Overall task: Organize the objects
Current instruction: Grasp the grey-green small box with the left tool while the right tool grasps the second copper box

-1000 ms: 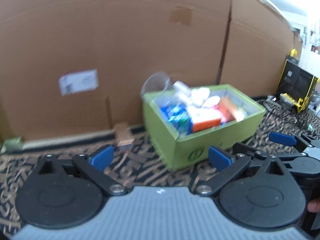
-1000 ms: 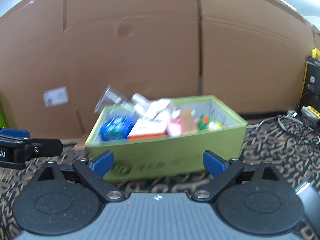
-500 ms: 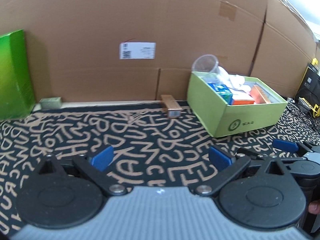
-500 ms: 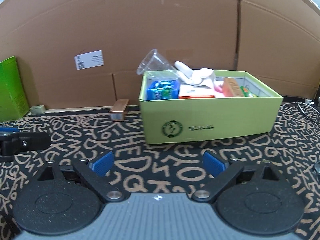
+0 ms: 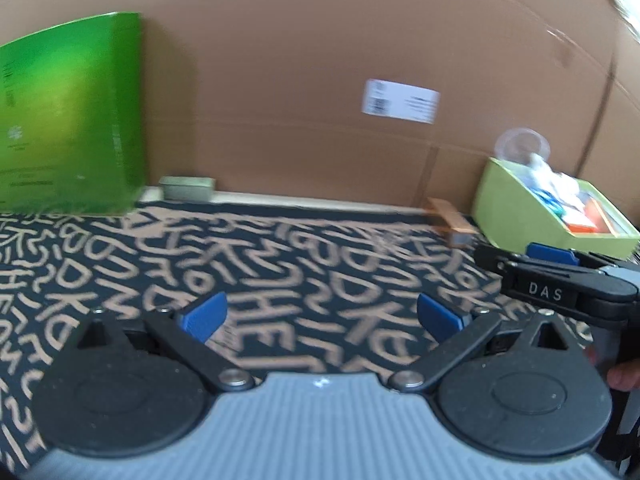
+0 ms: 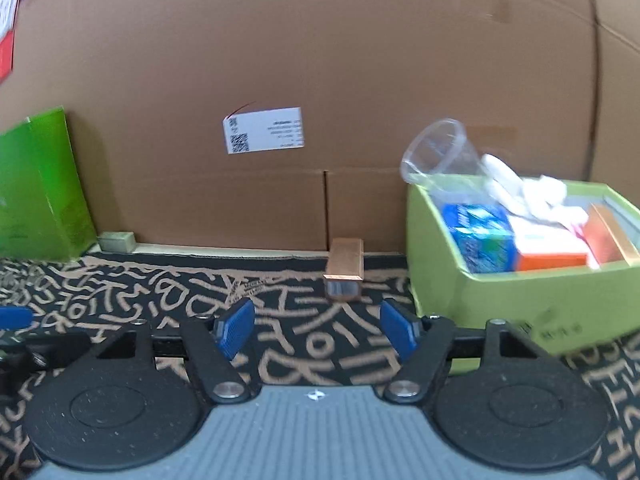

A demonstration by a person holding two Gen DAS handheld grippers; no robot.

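**Lining up on the copper box beside the bin**

The right hand-held gripper [image 6: 317,330] is facing the small copper box [image 6: 345,266], which is lying on the patterned tabletop [image 6: 120,292] just left of the light-green bin [image 6: 520,296], at the foot of the cardboard wall. Its jaws have just been closing partway and are standing apart with nothing between them. The likely next move is reaching forward to straddle the box. The left hand-held gripper [image 5: 320,318] is standing wide open and empty, well left of the bin.

Both wrist cameras look low across the patterned mat [image 5: 304,264] — sharing the cardboard wall [image 6: 320,60] and light-green box [image 6: 520,292].
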